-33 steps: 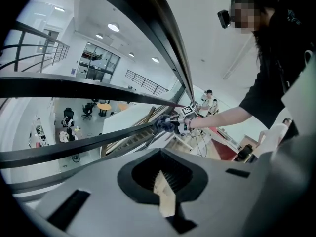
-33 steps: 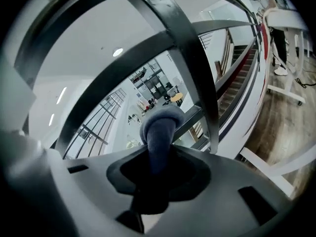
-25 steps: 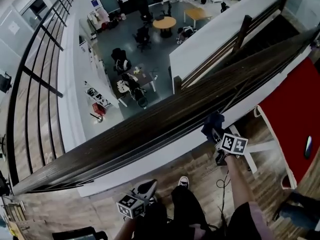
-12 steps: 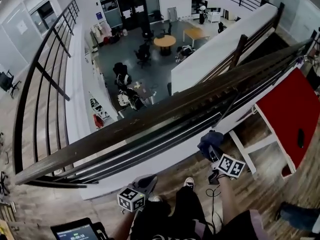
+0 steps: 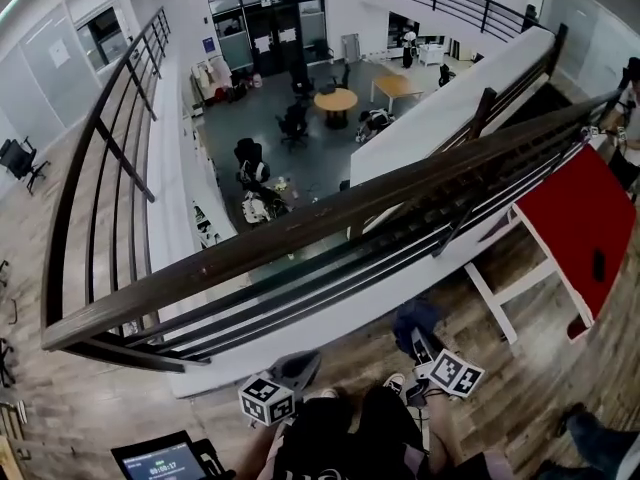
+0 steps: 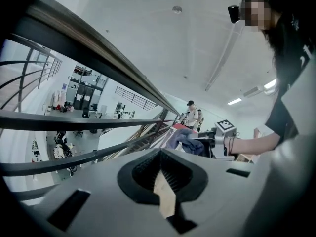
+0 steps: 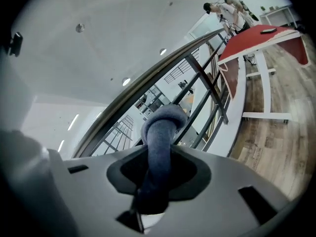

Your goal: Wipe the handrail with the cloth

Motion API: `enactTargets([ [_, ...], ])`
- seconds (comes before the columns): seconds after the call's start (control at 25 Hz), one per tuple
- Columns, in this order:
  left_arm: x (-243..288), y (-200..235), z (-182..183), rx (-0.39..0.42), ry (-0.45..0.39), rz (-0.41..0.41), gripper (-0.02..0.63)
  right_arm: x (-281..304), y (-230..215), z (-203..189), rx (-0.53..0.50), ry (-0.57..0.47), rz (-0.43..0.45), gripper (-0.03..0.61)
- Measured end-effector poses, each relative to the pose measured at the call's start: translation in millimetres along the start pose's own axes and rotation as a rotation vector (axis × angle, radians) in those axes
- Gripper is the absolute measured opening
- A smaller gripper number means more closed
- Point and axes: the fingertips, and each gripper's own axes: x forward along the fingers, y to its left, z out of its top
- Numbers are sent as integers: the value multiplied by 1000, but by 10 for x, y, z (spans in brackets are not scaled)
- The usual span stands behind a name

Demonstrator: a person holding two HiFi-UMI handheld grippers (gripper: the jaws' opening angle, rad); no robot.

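The dark wooden handrail [image 5: 330, 218] runs diagonally from lower left to upper right above black rails. My right gripper [image 5: 417, 336] hangs below and in front of it, over the wood floor, shut on a bunched blue cloth [image 5: 412, 316]. In the right gripper view the cloth [image 7: 162, 132] sticks up between the jaws of that gripper [image 7: 157, 181], with the handrail [image 7: 163, 63] beyond and apart from it. My left gripper [image 5: 297, 367] is low by my legs, shut and holding nothing. The left gripper view shows its closed jaws [image 6: 160, 174], the handrail [image 6: 98, 58] overhead and the cloth [image 6: 183, 138] to the right.
A red-topped table [image 5: 575, 218] on white legs stands to the right, beside the railing. A tablet screen [image 5: 160, 460] lies at the bottom left. Beyond the rail is a drop to a lower office floor. People stand at the far end of the walkway [image 6: 191, 115].
My right gripper has dropped away from the handrail's lower edge with the cloth and come back toward my legs. The head view has tilted up. The left gripper has hardly moved.
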Motion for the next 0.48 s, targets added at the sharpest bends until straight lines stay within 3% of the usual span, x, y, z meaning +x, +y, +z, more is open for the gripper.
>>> enactTargets([
  [0.24,-198,-409,-144,10,-12,-33,2,-490,163,-456,-82,57,-10,103],
  [0.48,-105,-821,-188,30,-31,-54,2,-832,262,-517,-149,76,40,103],
])
